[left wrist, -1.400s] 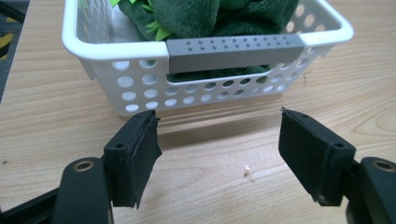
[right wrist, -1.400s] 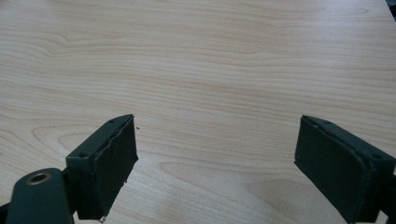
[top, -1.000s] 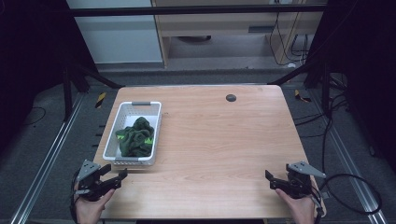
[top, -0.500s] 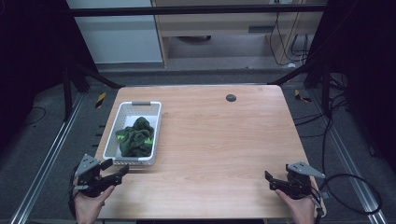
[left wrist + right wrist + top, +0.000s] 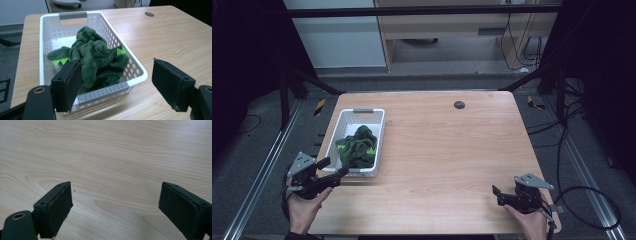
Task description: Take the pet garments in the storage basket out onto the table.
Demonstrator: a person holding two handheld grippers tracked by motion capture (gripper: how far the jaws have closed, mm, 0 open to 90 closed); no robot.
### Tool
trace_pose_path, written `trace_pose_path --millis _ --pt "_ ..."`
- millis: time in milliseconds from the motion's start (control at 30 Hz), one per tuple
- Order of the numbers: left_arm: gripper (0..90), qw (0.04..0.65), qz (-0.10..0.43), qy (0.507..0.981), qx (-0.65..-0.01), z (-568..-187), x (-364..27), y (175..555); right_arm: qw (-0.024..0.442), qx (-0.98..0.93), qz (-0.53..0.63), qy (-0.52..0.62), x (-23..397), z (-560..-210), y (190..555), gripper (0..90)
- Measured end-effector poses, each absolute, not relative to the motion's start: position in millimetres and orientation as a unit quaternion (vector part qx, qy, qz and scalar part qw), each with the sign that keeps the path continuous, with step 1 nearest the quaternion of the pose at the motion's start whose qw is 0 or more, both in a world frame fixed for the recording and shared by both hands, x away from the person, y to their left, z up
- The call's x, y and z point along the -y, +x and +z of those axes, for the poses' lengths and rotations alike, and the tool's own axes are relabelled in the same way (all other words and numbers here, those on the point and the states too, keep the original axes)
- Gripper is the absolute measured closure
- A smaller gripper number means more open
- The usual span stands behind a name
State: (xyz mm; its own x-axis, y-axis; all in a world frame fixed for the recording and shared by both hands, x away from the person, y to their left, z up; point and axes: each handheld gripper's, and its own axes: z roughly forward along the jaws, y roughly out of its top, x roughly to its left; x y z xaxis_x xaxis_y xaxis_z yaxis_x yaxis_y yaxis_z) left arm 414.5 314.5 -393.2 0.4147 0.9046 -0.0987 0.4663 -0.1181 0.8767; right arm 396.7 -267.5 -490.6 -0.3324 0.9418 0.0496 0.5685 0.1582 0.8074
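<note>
left gripper (image 5: 333, 167) at the near end of a white basket (image 5: 377, 131), jaws spread and just been opening with nothing between them, green cloth (image 5: 357, 147) heaped inside, right gripper (image 5: 497, 195) spread over bare wooden table (image 5: 452, 150)

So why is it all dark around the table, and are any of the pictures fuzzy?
In the high view, light falls on the table while the room at both sides stays black. In the left gripper view, the white basket and green fuzzy cloth look sharp, though the near black jaws are slightly soft. In the right gripper view, the wood grain has a pale sheen at the top.
</note>
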Motion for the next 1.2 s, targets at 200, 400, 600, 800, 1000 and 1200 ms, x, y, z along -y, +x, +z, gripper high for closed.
trace_pose_path --millis 200,400,600,800,1000,1200 --pt "23.3 0.459 0.237 0.707 -0.483 -387 -316 426 0.253 -0.716 0.385 0.525 268 -489 396 11.9" --pt "22.7 0.453 0.233 0.712 -0.483 -383 -316 438 0.255 -0.716 0.385 0.523 269 -489 396 11.8" --pt "21.6 0.433 0.231 0.725 -0.483 -378 -315 453 0.261 -0.715 0.383 0.523 270 -488 396 11.9" --pt "20.1 0.422 0.225 0.735 -0.480 -376 -311 466 0.263 -0.714 0.384 0.523 271 -488 397 11.8" --pt "19.0 0.399 0.225 0.749 -0.478 -378 -305 479 0.264 -0.716 0.381 0.522 270 -489 398 11.8" --pt "18.3 0.380 0.222 0.762 -0.476 -380 -301 486 0.256 -0.715 0.382 0.526 270 -488 397 11.7"
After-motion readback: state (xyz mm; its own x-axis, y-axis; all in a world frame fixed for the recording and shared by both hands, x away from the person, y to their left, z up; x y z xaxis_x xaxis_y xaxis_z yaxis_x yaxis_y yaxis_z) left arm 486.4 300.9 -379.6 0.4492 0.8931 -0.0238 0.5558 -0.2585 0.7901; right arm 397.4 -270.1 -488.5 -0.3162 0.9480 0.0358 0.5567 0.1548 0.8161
